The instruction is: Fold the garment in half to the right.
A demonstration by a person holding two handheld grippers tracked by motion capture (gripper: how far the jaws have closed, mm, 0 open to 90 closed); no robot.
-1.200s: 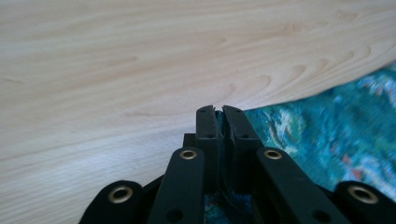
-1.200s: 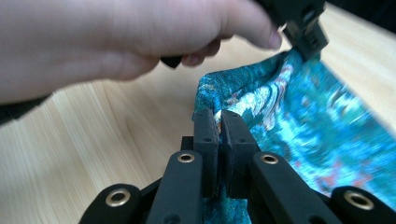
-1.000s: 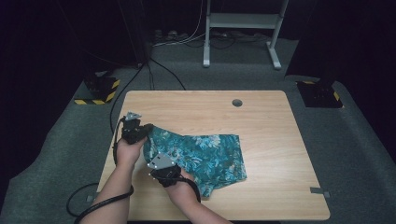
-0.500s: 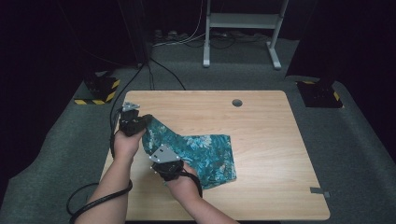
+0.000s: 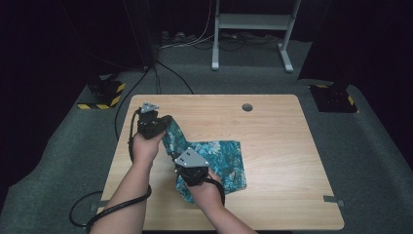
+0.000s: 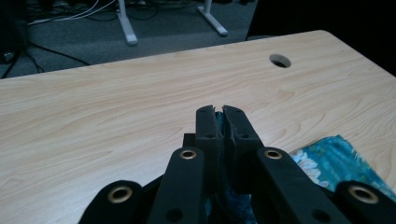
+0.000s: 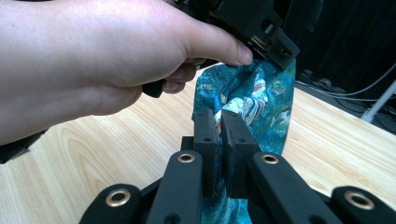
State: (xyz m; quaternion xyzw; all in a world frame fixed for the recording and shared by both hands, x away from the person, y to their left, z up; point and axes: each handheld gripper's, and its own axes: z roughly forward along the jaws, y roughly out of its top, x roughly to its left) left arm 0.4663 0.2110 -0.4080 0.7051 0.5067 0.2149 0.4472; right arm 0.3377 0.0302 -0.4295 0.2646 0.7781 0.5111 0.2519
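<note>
Now, nearest the person, the right tool (image 5: pixel 191 165) is clenched on the near part of the teal flowered cloth (image 5: pixel 224 163); in the right gripper view its jaws stand almost together with a fold of the fabric pinched between them. A second ago this tool sat lower on the table with the cloth spread wide and flat; since then it has come up and toward the left side, and the fabric has drawn in behind it.

Just beyond, the left tool (image 5: pixel 163 122) is likewise clamped on the cloth's far-left corner, the left gripper view showing a sliver of teal between its closed jaws. It too has lifted, so the left edge of the cloth now hangs up between the two tools while the right part lies on the table (image 5: pixel 282 146), narrower than before.

Judging from this, the person is raising one side to fold it over the rest, or to lift the piece clear; which one cannot yet be told.
</note>
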